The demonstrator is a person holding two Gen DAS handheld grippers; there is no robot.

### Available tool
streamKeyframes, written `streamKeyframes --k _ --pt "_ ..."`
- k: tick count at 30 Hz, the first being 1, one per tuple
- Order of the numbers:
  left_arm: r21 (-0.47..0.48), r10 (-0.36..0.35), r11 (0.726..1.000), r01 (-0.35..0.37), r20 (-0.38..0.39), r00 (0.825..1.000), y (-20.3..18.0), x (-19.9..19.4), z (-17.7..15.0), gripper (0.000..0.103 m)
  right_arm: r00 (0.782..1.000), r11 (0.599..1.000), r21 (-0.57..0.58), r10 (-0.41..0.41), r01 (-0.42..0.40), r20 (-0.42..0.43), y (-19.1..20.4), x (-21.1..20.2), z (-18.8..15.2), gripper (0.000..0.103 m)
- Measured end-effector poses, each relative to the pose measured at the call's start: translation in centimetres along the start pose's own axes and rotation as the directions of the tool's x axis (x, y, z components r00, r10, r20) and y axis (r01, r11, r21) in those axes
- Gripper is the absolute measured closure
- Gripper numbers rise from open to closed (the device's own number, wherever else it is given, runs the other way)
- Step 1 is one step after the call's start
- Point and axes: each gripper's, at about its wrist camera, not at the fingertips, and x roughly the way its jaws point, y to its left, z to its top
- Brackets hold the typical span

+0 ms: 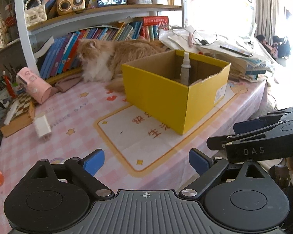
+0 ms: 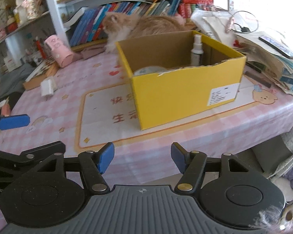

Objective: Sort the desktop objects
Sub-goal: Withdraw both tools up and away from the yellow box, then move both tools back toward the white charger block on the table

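yellow box (image 2: 185, 89) sits mid-frame on the desk (image 2: 244, 120) with a spray bottle (image 2: 196, 50) inside, fluffy cat (image 2: 142, 27) behind it, right tongs (image 2: 142, 159) gaping empty at the bottom

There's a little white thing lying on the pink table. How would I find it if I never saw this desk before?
Start at the big yellow box on the pink checked tablecloth, then look to the left, toward the wooden chessboard at the edge. The small white charger plug lies alone on the cloth just right of that board. It is plain white and blocky, unlike the tipped pink holder further back.
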Motion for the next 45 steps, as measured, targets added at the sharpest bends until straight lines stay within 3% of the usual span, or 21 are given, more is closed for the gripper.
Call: streamKeyframes --k 23,45 --pt "-0.063 0.092 0.994 -0.093 -0.018 0.996 5.3 -3.5 -3.4 0.003 0.997 0.992 -0.098 0.079 -0.080 -0.010 8.0 0.5 -1.2 0.039" --pt "-0.128 0.150 0.979 -0.156 -0.051 0.987 8.4 -4.9 -5.3 0.003 0.994 0.977 -0.183 0.109 -0.112 -0.029 11.9 1.0 -1.7 0.038"
